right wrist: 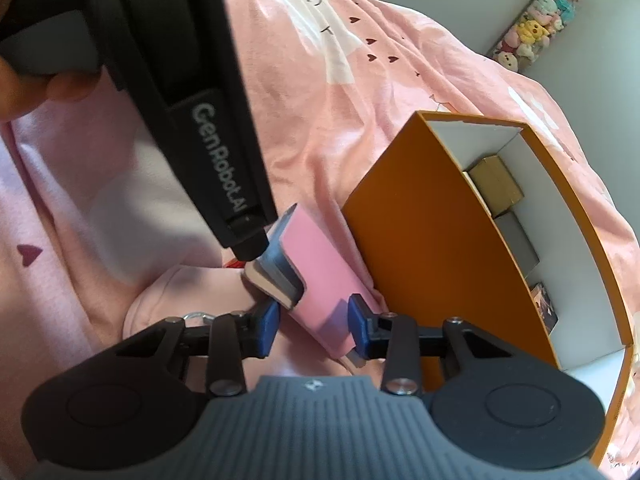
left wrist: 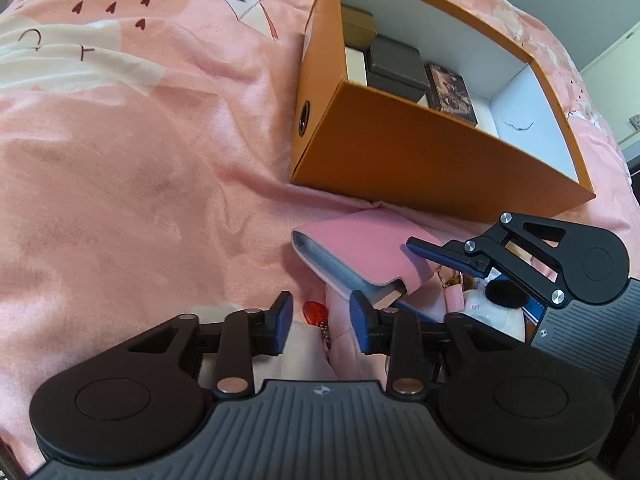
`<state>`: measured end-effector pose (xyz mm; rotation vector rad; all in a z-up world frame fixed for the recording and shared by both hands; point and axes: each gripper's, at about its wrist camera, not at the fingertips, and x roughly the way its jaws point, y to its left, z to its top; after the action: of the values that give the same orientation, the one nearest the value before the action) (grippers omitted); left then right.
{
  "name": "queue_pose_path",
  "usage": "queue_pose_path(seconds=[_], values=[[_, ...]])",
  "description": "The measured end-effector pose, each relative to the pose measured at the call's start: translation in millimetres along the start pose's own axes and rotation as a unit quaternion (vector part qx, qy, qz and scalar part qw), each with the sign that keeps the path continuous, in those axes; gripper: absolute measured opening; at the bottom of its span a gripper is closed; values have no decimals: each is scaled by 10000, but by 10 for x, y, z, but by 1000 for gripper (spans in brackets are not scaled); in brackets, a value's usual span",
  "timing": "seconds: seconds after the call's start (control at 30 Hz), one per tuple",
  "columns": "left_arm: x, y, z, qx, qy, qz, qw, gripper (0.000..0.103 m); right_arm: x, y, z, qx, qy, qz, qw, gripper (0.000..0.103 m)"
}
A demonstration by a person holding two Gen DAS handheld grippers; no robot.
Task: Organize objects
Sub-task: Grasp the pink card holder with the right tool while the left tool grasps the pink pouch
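Right gripper (right wrist: 313,326) squeezes pink notebook (right wrist: 320,276) across covers; left gripper (left wrist: 320,322) open beside its corner, touching nothing. Notebook leans by orange box (left wrist: 420,152) on bed. Keep squeeze firm, lift over near wall, lay flat in empty end

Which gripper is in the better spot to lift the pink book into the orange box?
Probably the right gripper. Its jaws sit on either side of the pink book, which lies beside the orange box. The left gripper only meets the book's corner, and its jaws look open.
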<state>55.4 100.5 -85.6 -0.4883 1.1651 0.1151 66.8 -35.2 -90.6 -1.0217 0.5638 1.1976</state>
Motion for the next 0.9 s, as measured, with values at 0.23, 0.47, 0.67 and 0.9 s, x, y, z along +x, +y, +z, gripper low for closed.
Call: queue_pose_path(seconds=[0.23, 0.47, 0.67, 0.9], values=[[-126, -12, 35, -116, -170, -178, 9996, 58, -164, -180, -44, 643, -197, -108, 9977, 23], [109, -99, 37, -4, 366, -388, 9986, 61, -495, -590, -190, 1826, -473, -291, 9816, 18], [335, -78, 35, -198, 657, -454, 9966, 61, -741, -803, -357, 2531, -582, -250, 9654, 17], [419, -96, 19, -200, 710, -557, 9957, 42, -784, -863, -465, 3003, -657, -73, 9516, 17]])
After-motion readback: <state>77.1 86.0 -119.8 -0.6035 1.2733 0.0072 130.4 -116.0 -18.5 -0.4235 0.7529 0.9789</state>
